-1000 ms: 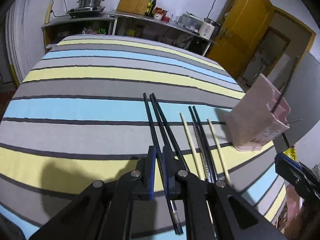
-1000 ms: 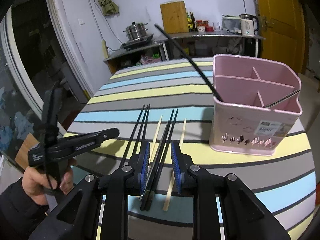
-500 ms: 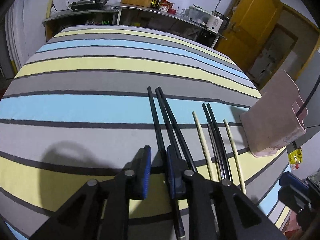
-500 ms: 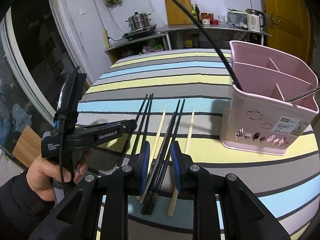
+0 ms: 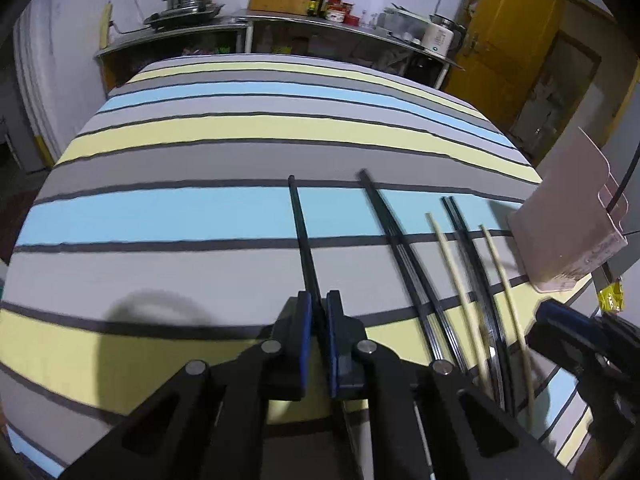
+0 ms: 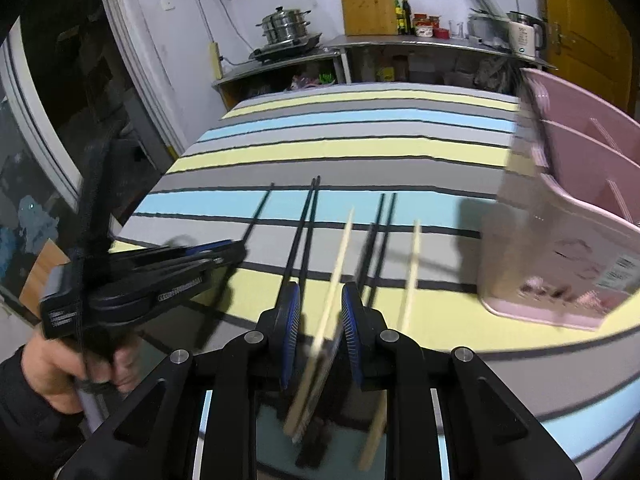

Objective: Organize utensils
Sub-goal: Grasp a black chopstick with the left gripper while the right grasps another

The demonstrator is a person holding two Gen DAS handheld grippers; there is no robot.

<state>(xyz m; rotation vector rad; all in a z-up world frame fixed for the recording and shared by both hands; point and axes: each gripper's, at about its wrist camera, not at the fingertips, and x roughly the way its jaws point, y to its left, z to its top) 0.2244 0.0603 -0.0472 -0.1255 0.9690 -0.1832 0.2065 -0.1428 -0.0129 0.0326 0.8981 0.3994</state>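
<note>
On the striped tablecloth [image 5: 180, 216], items as follows.

Left gripper [image 5: 319, 308]: jaws narrow, clamped on a single black chopstick [image 5: 302, 232]; this stick runs forward from between the blue pads and lies apart from the others. In the right wrist view the same tool [image 6: 160, 272] sits at the left, gripped by a bare hand [image 6: 52, 372], with the stick [image 6: 260, 212] extending past its tip.

Right gripper [image 6: 320, 320]: jaws moderately apart, closed on nothing; a pale wooden chopstick [image 6: 338, 264] passes between the pads, contact not evident. View blurred.

Loose on the cloth, roughly parallel, left to right in the right wrist view: black pair [image 6: 304, 224]; the pale stick already named; second black pair [image 6: 380, 236]; second pale stick [image 6: 412, 264]. The left wrist view shows the same row to the right of the held stick.

Pink utensil holder [image 6: 560, 240]: upright at the right edge of the cloth, near the outermost pale stick, divided into compartments. A thin dark rod [image 5: 628, 176] leans out of it in the left wrist view.

Background: steel steamer pot [image 6: 286, 26], wooden cutting board [image 6: 366, 4], white kettle [image 6: 524, 36], yellow door [image 5: 508, 32].
</note>
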